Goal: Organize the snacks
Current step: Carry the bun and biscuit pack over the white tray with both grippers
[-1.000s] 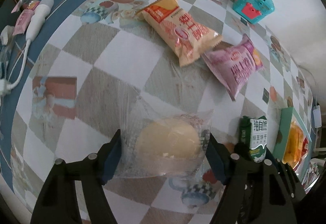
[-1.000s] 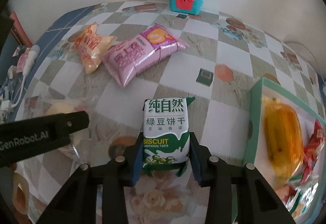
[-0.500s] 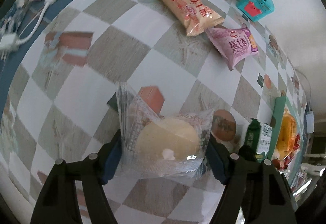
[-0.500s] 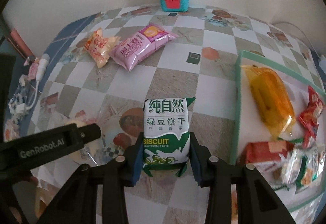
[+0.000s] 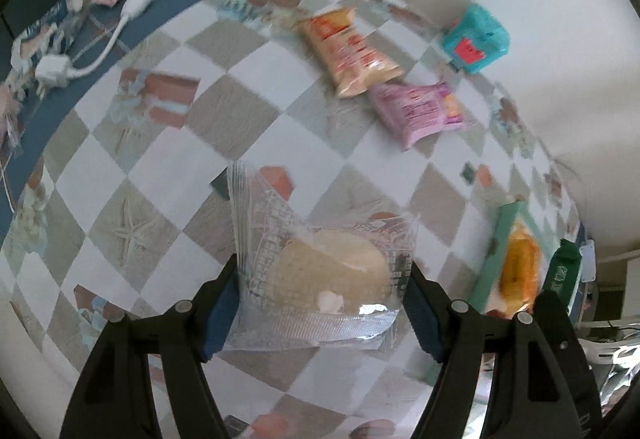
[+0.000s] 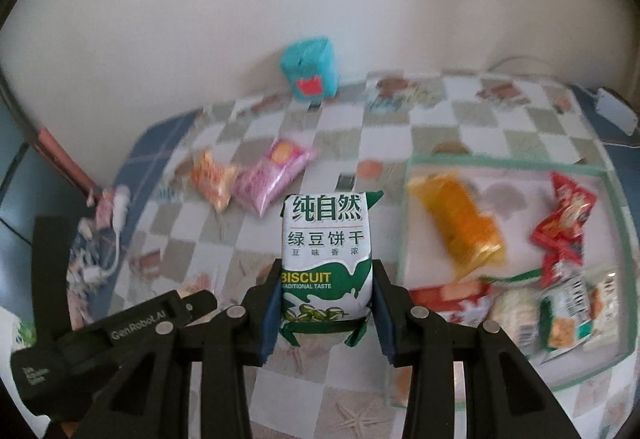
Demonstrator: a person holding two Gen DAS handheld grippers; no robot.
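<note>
My left gripper point(image 5: 324, 303) is shut on a clear-wrapped round pastry point(image 5: 332, 275), held above the checkered table. My right gripper point(image 6: 326, 303) is shut on a green and white biscuit pack point(image 6: 325, 259), held upright above the table, left of the green-rimmed tray point(image 6: 404, 239). The tray holds an orange pack point(image 6: 460, 223), a red pack point(image 6: 564, 223) and several other snacks. An orange snack bag point(image 5: 352, 51) and a pink snack bag point(image 5: 420, 107) lie on the table far from both grippers. The tray's rim point(image 5: 494, 255) and the biscuit pack point(image 5: 564, 271) show at the right of the left wrist view.
A teal toy box point(image 6: 310, 69) stands against the wall at the back. A white charger and cable point(image 5: 132, 7) and small packets lie on the blue border at the table's left edge. The left gripper body point(image 6: 108, 331) is at the lower left of the right wrist view.
Both grippers have risen higher above the table with their snacks and moved right toward the tray. The tray now fills more of the right wrist view.
</note>
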